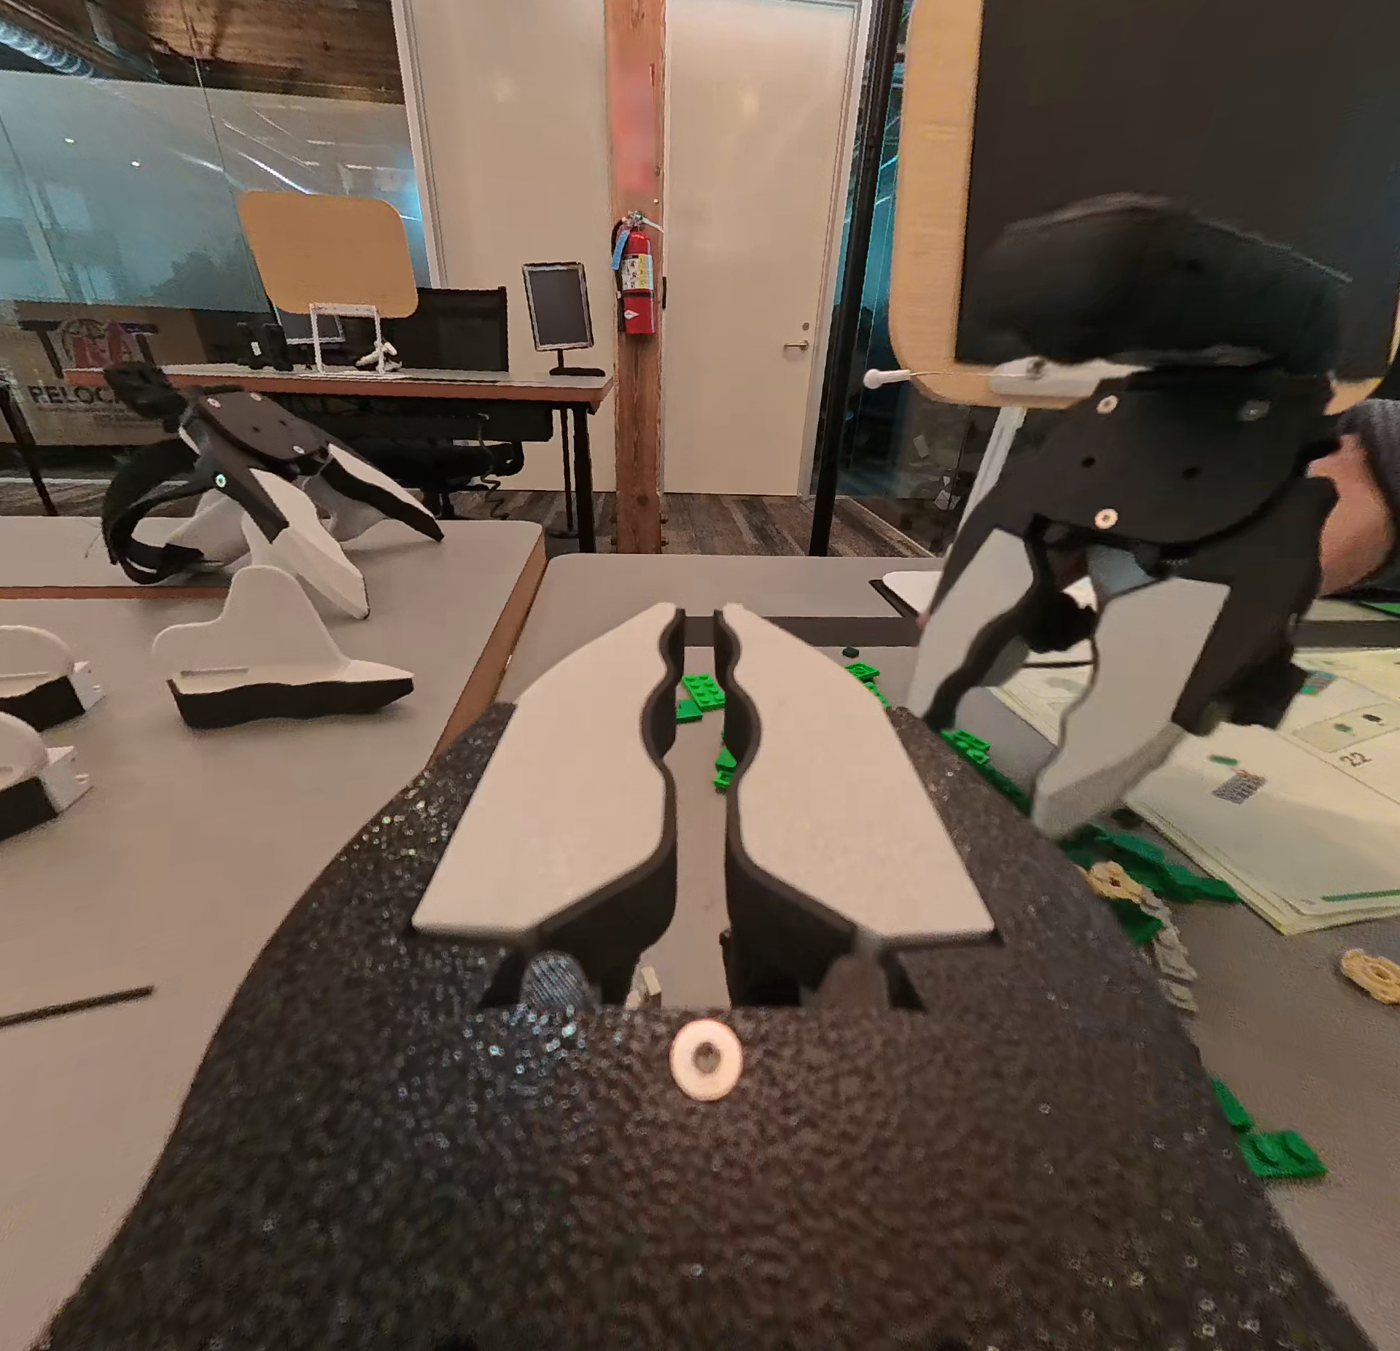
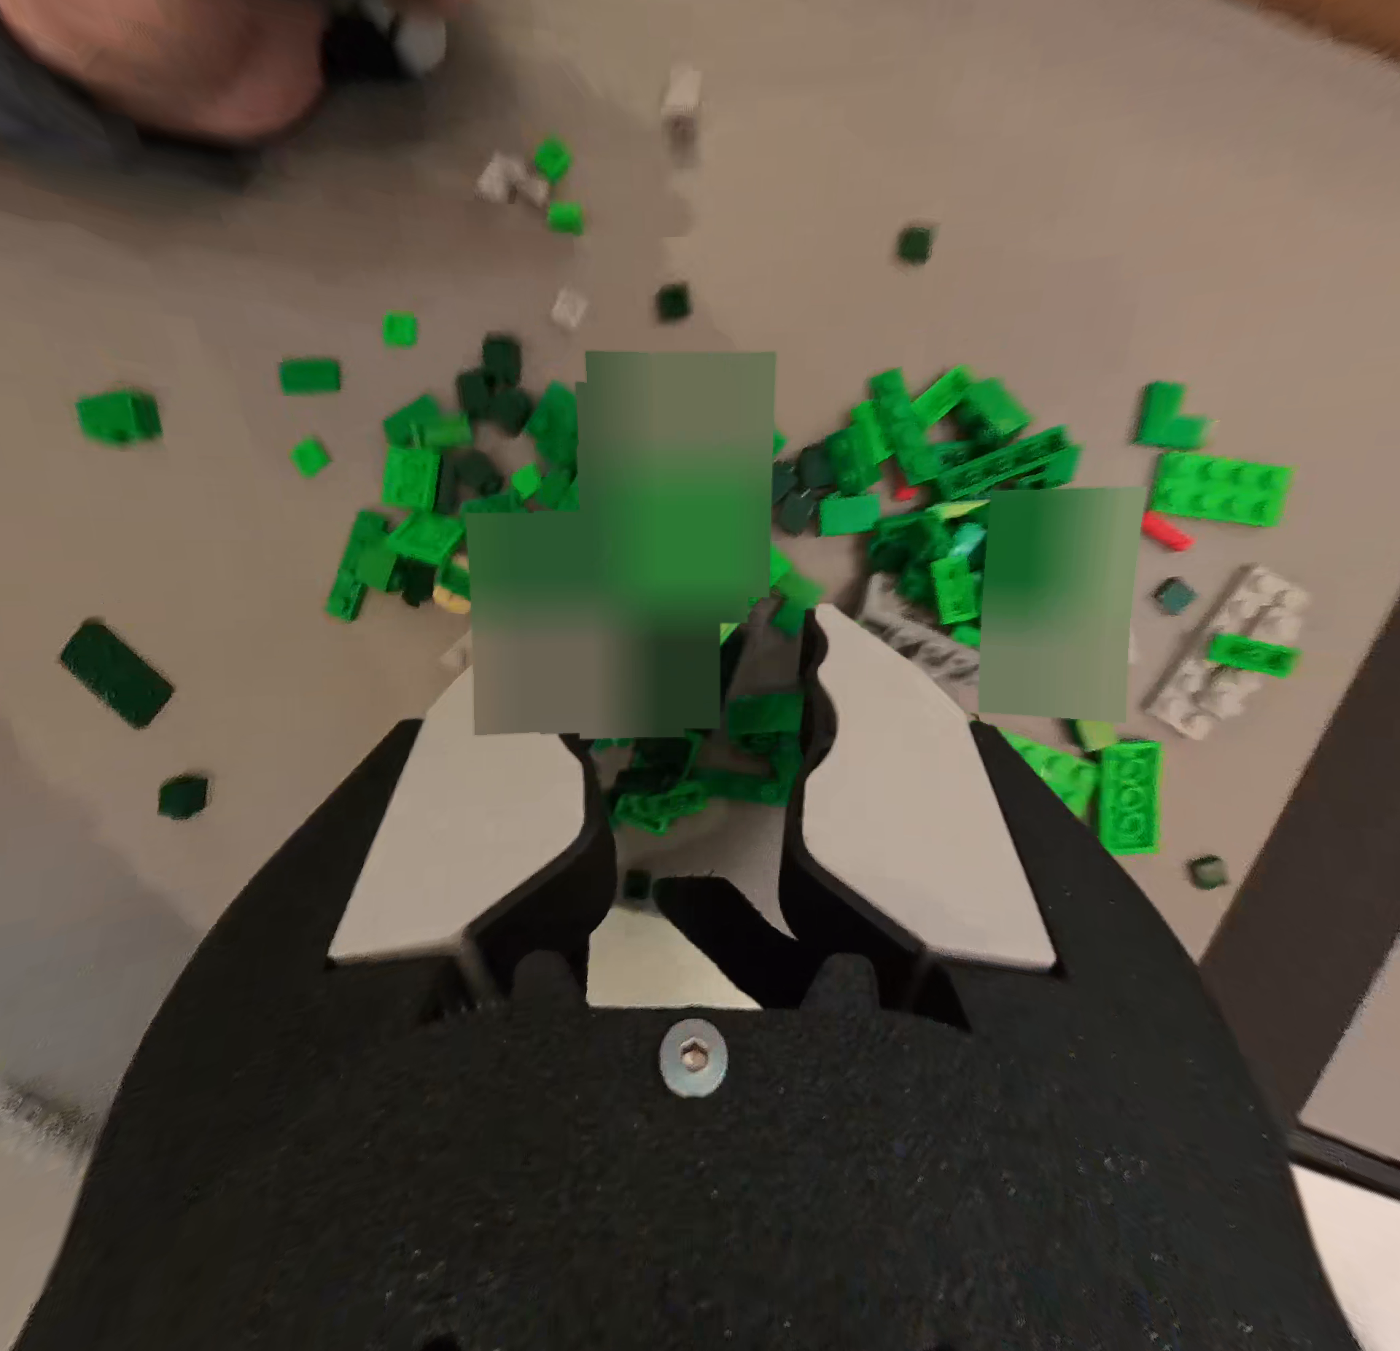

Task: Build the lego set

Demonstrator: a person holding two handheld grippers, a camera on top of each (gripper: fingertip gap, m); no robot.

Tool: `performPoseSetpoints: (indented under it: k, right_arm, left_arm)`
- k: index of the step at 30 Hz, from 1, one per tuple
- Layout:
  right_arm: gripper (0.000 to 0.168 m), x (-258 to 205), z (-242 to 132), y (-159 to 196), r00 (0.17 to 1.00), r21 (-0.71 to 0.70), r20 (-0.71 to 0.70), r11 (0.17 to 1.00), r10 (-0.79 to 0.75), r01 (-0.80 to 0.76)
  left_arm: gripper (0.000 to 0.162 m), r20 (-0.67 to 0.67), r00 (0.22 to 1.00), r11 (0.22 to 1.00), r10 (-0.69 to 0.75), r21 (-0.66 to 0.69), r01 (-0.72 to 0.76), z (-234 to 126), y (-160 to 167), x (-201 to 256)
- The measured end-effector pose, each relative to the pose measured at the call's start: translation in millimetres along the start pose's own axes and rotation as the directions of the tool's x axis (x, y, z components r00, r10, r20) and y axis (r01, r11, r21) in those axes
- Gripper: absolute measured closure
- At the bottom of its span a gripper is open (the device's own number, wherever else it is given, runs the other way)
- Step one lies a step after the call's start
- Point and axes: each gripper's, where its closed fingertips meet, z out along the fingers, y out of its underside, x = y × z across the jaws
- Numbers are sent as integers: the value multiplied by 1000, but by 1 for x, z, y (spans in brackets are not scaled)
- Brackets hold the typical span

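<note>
Scene: Two hand-held grippers work over a grey tabletop [image 2: 1060,140] strewn with green bricks [image 2: 939,436].
Left gripper [image 1: 700,618]: Held level near the tabletop's left edge, jaws almost together with a thin slit between them and nothing in it; a few bricks lie on the table beyond its tips.
Right gripper [image 2: 784,618]: Pointed down into the brick pile mid-table; in the left wrist view its jaws stand spread, and no piece is seen pinched.
Bricks: Heaped mid-table beside the open booklet [image 1: 1288,769] on the right, with strays toward the far edge.
Step in hand: Apparently picking a piece from the pile.
Doing it well: Likely best to single out a brick lying apart at the pile's edge, straddle it squarely, then close on its flat sides.
Hard to make out: Mosaic patches cover the pile's centre and the right gripper's left fingertip; motion blur smears the bricks; the pile below the tips is partly masked.
</note>
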Motion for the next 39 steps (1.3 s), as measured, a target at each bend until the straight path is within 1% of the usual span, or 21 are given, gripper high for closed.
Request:
performPoseSetpoints:
  k: [1,2,4,7,9,10,11,12,14,15,17,19,21,24,28,30,32,35,39]
  right_arm:
    - [118,7,-2,-8,999,44,-29,999,17,-16]
    - [118,12,-2,-11,999,57,-42,998,26,-24]
    - [114,24,4,-11,994,15,-113,1000,2,0]
    - [116,37,9,-13,982,-12,-188,999,-31,30]
    - [118,37,12,-11,987,-37,-162,999,-17,11]
    - [123,34,13,-7,991,-68,-136,998,-13,4]
    - [131,29,14,-4,996,-97,-94,995,-10,1]
    - [135,30,13,-4,995,-109,-100,994,-15,4]
    - [151,34,10,-16,983,-82,-160,993,-92,80]
    - [156,34,10,-22,972,-74,-190,990,-135,123]
    - [158,32,16,-28,953,-111,-217,975,-214,193]
    - [159,35,23,-27,927,-183,-238,951,-288,249]
    - [160,37,30,-24,917,-228,-234,935,-322,270]
    - [159,38,34,-30,931,-211,-222,946,-291,245]
    - [151,43,35,-33,950,-231,-192,952,-247,201]
    - [152,43,35,-33,962,-242,-162,954,-222,179]
    - [156,46,36,-31,968,-260,-148,952,-203,160]
    - [160,50,38,-26,968,-292,-138,942,-211,164]
    - [160,49,32,-29,975,-266,-121,952,-186,149]
  left_arm:
    - [156,-1,1000,1000,-4,2,4,0,0,0]
    - [156,-1,1000,1000,-7,4,7,0,0,0]
    - [156,-3,1000,1000,-8,6,8,-1,-1,0]
    - [156,-8,1000,1000,-4,2,4,0,0,1]
    - [157,-12,1000,1000,-1,0,1,0,0,2]
    - [157,-12,1000,1000,-1,0,1,0,0,2]
    - [157,-13,1000,1000,-3,1,3,0,0,2]
    - [157,-14,1000,1000,-4,1,4,0,0,2]
    - [157,-15,1000,1000,-7,2,7,0,0,2]
    - [157,-16,1000,1000,-9,2,9,0,0,2]
    - [158,-19,1000,1000,-14,3,14,0,0,2]
    - [158,-22,1000,1000,-18,1,18,0,0,3]
    - [159,-28,999,1000,-23,0,23,0,0,3]
    - [160,-31,999,1000,-31,0,31,0,0,2]
    - [161,-33,999,999,-41,1,41,0,0,2]
    - [161,-31,998,999,-46,2,46,0,0,1]
    - [161,-31,998,999,-53,1,53,0,0,0]
    - [161,-32,998,998,-62,1,62,0,0,-1]
    - [162,-33,998,998,-63,0,63,0,0,-1]
